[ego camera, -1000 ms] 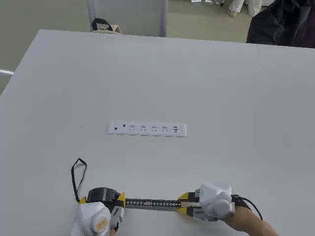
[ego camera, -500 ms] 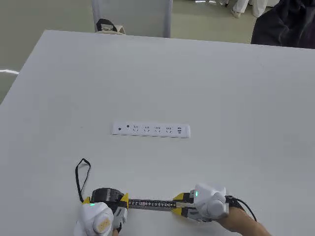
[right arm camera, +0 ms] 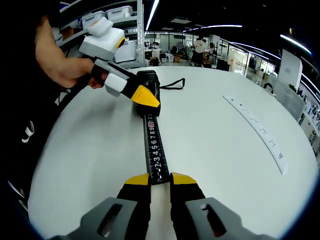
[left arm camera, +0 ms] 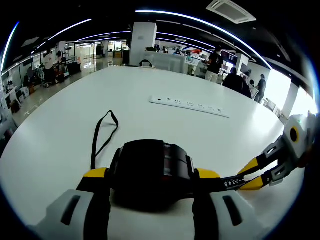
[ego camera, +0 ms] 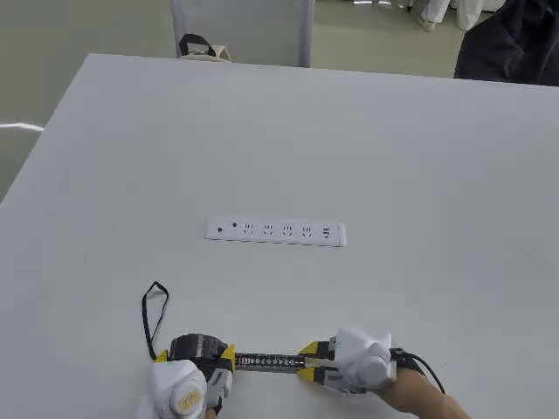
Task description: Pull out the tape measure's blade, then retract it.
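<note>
1. Near the front edge of the table [ego camera: 393, 157] lies the tape measure [left arm camera: 150, 160], with the left gripper [ego camera: 194, 356] clamped around its case.
2. Its blade [right arm camera: 152, 145], a short length out, is pinched by the right gripper [right arm camera: 160, 179].
3. Whether this is pulling or retracting, I cannot tell; the next move must go straight along the blade line.

Bright, even overhead light; sharp frames, fisheye-warped gripper views.
</note>
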Available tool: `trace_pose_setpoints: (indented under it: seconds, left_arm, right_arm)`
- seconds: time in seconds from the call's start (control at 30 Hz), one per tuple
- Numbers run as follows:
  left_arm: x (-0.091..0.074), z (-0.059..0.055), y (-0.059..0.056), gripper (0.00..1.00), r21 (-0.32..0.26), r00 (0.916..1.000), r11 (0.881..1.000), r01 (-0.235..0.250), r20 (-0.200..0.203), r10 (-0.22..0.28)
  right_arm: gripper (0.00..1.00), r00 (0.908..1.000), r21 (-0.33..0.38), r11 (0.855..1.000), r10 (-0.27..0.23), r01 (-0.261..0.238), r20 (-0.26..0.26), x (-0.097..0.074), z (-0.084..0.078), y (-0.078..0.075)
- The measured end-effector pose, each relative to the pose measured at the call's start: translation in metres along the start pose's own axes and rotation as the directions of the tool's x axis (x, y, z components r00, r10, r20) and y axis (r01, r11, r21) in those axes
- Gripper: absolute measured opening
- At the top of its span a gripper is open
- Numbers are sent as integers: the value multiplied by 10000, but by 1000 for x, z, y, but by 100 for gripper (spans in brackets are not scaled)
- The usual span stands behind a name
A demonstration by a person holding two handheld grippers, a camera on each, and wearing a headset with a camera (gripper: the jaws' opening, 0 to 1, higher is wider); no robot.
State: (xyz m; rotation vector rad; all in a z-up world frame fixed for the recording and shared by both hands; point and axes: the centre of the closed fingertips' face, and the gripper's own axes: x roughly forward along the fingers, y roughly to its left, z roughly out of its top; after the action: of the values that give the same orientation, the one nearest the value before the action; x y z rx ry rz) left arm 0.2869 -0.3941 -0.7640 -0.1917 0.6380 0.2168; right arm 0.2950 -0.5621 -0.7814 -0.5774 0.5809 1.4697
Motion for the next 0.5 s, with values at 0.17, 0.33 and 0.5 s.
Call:
trace_pose_setpoints:
  seconds: [0.17, 0.33, 0.5]
  left_arm:
    - [2, -2, 3, 64, -142, 9999, 9999, 99, -28, -99]
    - [3, -3, 3, 63, -195, 9998, 9997, 174, -76, -176]
    - [3, -5, 1, 63, -175, 9996, 9995, 259, -118, -261]
  right_arm:
    - [12, 9999, -83, 9999, 59, -58, 103, 8, 8, 0]
    - [13, 9997, -129, 9998, 156, -153, 201, 16, 16, 2]
    - [13, 9994, -135, 9997, 207, -204, 275, 24, 22, 3]
